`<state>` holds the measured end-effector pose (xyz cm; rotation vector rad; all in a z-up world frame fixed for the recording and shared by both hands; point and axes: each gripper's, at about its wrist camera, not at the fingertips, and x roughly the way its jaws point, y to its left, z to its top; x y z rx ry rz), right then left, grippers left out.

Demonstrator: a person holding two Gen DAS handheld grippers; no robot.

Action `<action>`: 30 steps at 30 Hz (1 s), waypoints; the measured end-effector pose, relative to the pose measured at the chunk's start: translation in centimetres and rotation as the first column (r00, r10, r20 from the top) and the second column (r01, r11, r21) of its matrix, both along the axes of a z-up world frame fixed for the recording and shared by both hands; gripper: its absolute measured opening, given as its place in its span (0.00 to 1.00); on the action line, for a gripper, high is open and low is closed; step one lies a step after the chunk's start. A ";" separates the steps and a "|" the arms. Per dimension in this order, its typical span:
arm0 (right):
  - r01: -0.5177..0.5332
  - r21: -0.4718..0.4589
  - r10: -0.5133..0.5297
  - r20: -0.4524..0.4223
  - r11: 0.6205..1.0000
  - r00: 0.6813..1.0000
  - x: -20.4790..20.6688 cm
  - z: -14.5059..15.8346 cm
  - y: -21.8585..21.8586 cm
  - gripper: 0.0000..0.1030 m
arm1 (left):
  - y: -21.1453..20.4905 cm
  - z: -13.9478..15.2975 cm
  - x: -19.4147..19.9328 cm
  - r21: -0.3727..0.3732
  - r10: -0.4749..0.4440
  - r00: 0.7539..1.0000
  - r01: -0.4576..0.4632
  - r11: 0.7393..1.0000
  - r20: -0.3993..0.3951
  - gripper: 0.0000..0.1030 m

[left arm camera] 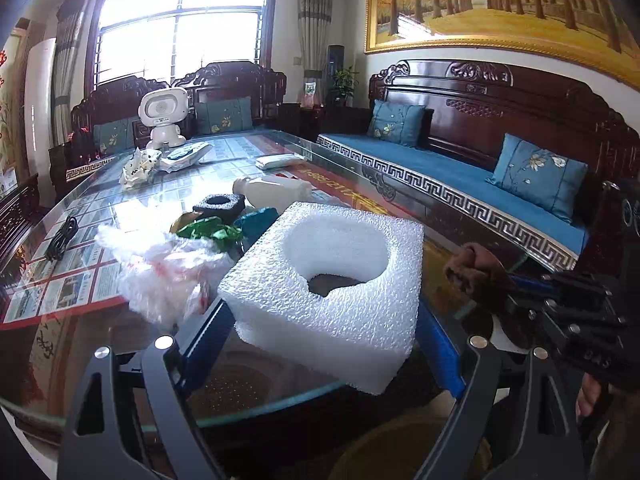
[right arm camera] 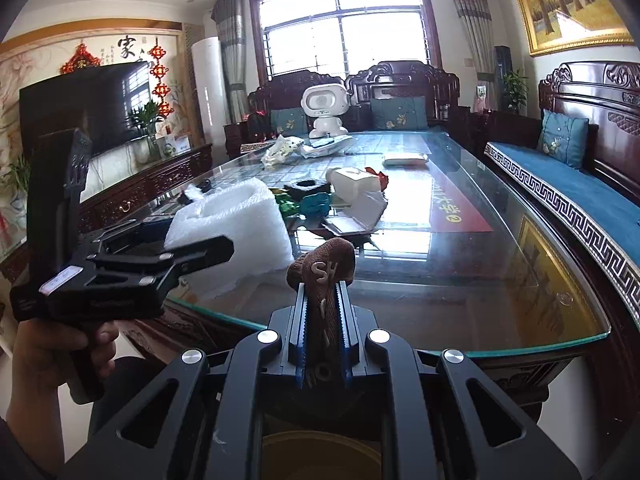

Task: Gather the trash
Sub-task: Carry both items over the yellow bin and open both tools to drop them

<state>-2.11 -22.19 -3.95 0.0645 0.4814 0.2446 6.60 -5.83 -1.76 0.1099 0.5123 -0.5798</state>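
Note:
My left gripper (left arm camera: 324,316) is shut on a white foam block (left arm camera: 332,276) with a round hole, held at the near edge of the glass table (left arm camera: 280,396); it also shows in the right wrist view (right arm camera: 236,224). My right gripper (right arm camera: 322,292) is shut on a brown cloth (right arm camera: 322,268) with "HS" on it, held over the table's near edge; the cloth also shows in the left wrist view (left arm camera: 476,268). More trash lies mid-table: a clear plastic bag (left arm camera: 160,264), green wrappers (left arm camera: 208,230), a black foam ring (left arm camera: 218,202) and a white bottle (left arm camera: 272,190).
A white toy robot (left arm camera: 162,116), crumpled wrappers (left arm camera: 138,166) and a tissue pack (left arm camera: 276,161) sit at the far end. A black cable (left arm camera: 60,238) lies at left. A blue-cushioned wooden sofa (left arm camera: 460,168) runs along the right. A round yellowish bin (right arm camera: 320,456) stands below the table edge.

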 end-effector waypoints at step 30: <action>-0.075 0.028 0.080 -0.319 0.997 0.944 -10.6 -9.3 0.6 0.29 | 3.1 -11.1 -12.5 0.040 -0.111 0.945 0.129 0.991 -0.307 0.84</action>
